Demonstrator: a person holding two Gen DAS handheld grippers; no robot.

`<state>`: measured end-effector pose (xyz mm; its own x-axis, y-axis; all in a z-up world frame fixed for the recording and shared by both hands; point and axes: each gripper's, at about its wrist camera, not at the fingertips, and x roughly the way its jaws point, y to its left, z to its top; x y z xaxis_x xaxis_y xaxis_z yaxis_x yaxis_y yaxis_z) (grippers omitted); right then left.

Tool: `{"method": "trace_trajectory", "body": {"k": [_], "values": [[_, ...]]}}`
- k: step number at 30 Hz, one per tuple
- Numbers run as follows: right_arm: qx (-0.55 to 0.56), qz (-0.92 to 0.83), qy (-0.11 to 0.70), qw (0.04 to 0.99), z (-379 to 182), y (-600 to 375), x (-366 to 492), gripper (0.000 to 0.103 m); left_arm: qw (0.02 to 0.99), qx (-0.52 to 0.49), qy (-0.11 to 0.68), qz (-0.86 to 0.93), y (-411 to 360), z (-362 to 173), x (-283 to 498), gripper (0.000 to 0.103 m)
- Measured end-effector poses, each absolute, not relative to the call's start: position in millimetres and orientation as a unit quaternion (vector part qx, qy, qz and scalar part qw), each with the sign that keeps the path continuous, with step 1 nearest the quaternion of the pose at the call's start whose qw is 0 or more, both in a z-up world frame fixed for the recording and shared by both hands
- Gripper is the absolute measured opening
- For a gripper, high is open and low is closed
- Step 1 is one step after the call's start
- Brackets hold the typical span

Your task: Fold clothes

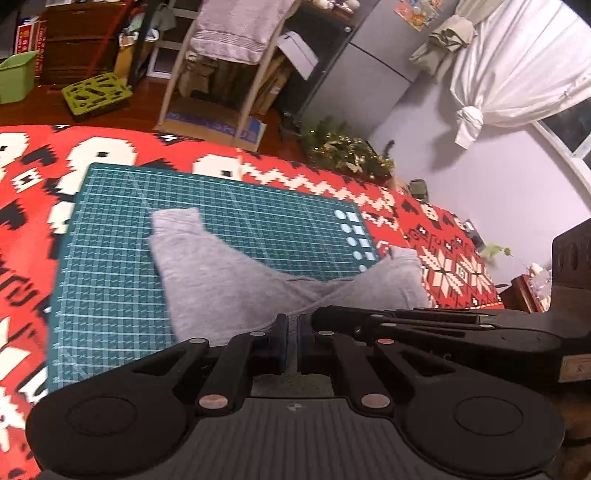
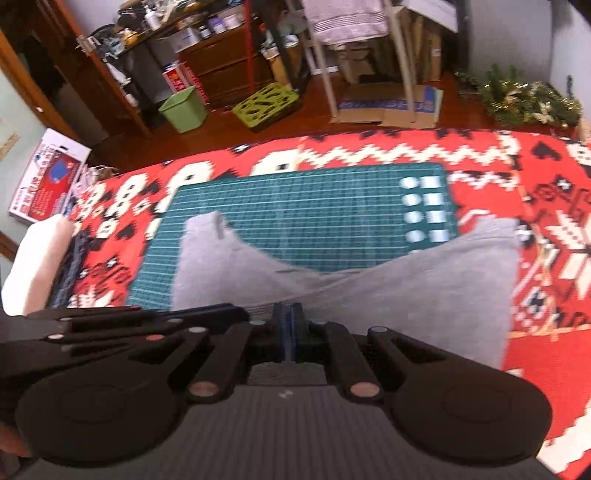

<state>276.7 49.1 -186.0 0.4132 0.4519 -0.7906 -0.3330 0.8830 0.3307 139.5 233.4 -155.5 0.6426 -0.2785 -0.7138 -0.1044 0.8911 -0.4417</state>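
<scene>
Grey sweatpants lie on a green cutting mat with the two legs spread in a V. One leg points up-left on the mat; the other runs right, off the mat's edge onto the red patterned blanket. My left gripper is shut, its blue pads pinching the near edge of the grey cloth. Close on its right sits the right gripper. In the right wrist view the right gripper is shut on the same near edge of the sweatpants, with the left gripper close on its left.
The mat rests on the blanket. A white cushion sits at the blanket's left end. Beyond it on the wooden floor stand a drying rack with a grey towel, flat cardboard, a green bin and a green crate.
</scene>
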Motion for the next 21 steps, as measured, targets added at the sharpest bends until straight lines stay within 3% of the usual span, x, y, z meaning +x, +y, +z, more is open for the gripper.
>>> {"method": "trace_trajectory", "body": {"k": [9,21], "values": [[0.069,0.248,0.486,0.835,-191,51,280,0.005,0.881,-0.227,0.412,-0.053,240,-166,136,0.003],[0.08,0.262,0.421,0.864,-192,35,253,0.007,0.904,-0.203,0.372,-0.053,231,-168,117,0.003]]}}
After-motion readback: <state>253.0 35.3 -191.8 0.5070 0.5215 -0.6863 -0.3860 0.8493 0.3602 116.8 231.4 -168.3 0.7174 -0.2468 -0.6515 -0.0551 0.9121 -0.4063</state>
